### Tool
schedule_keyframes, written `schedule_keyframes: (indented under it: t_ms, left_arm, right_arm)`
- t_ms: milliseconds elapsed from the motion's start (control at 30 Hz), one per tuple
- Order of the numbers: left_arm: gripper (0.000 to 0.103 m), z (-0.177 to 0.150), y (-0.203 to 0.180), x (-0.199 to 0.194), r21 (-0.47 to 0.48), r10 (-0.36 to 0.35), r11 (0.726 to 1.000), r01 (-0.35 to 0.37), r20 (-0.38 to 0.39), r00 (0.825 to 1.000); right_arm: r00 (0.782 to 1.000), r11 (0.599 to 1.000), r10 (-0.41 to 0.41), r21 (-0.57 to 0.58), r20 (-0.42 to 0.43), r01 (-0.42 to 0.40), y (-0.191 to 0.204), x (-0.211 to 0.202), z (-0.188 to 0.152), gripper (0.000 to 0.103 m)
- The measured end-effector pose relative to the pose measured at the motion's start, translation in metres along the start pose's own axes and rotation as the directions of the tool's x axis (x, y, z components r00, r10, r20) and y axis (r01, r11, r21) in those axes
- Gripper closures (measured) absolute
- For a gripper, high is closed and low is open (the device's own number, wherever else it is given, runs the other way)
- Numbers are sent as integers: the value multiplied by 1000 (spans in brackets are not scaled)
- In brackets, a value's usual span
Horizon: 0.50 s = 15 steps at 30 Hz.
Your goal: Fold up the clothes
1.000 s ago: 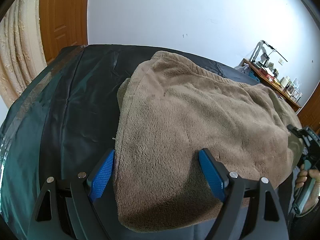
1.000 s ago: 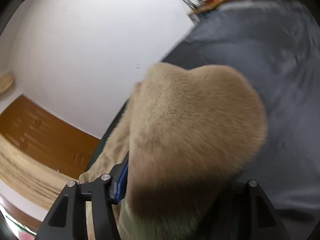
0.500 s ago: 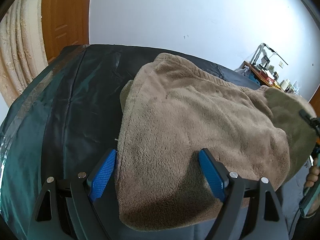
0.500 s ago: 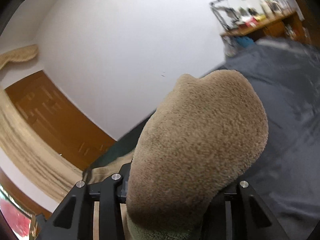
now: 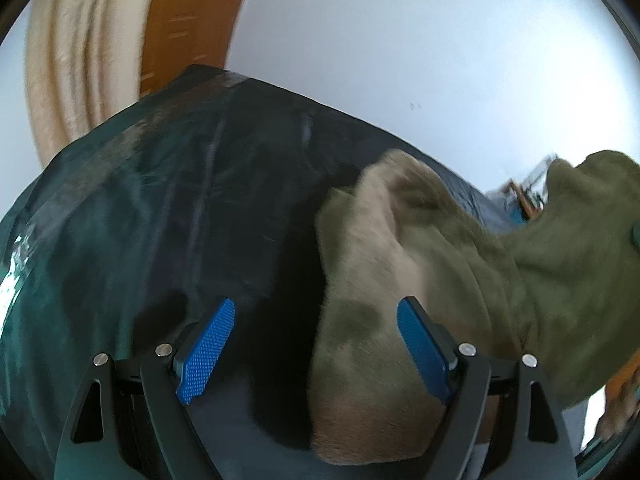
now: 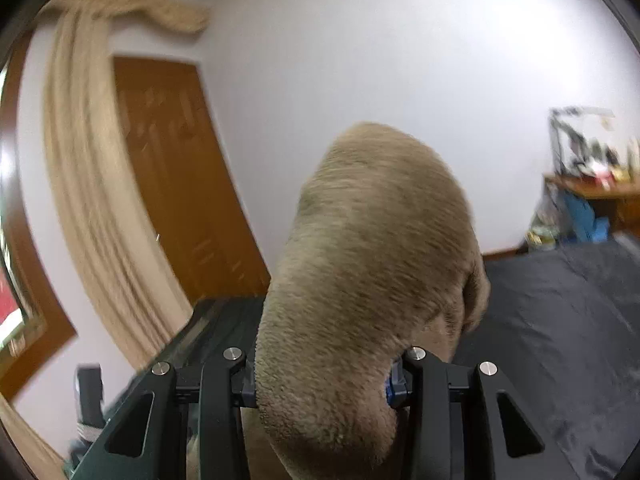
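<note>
Fleece garment clamped in right gripper, lifted clear of dark bed cover.

Left gripper spread wide, nothing pinched, fleece edge lying between its fingers, nearer the right one. To fold well: carry the raised end across in one smooth arc, keep the bunch tight, lay edges flush. Ahead of the right tool: wooden door and curtain; off to its right, a cluttered shelf. Nothing blocking on the cover itself.
</note>
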<state>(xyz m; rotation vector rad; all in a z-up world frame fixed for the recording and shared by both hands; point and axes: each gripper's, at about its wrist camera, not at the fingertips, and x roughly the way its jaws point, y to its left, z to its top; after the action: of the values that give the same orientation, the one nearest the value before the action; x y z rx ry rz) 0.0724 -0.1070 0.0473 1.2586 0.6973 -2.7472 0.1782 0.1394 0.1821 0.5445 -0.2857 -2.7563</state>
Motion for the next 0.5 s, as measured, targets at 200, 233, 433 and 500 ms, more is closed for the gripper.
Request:
schedule_keyframes:
  t_ms: [200, 233, 433, 500]
  left_arm:
    - [16, 8, 35, -10, -169, 14, 986, -8, 34, 999]
    - [17, 9, 39, -11, -190, 16, 982, -9, 36, 999]
    - [16, 7, 60, -12, -296, 9, 955, -1, 25, 1000]
    - [16, 8, 64, -10, -315, -8, 949, 13, 19, 1000]
  right_arm:
    - [999, 972, -3, -236, -44, -7, 82, 44, -32, 61]
    - [999, 959, -7, -285, -51, -8, 94, 50, -40, 61]
    - [995, 770, -51, -638, -89, -18, 148, 76, -112, 64]
    - [993, 699, -55, -714, -108, -39, 154, 76, -133, 61]
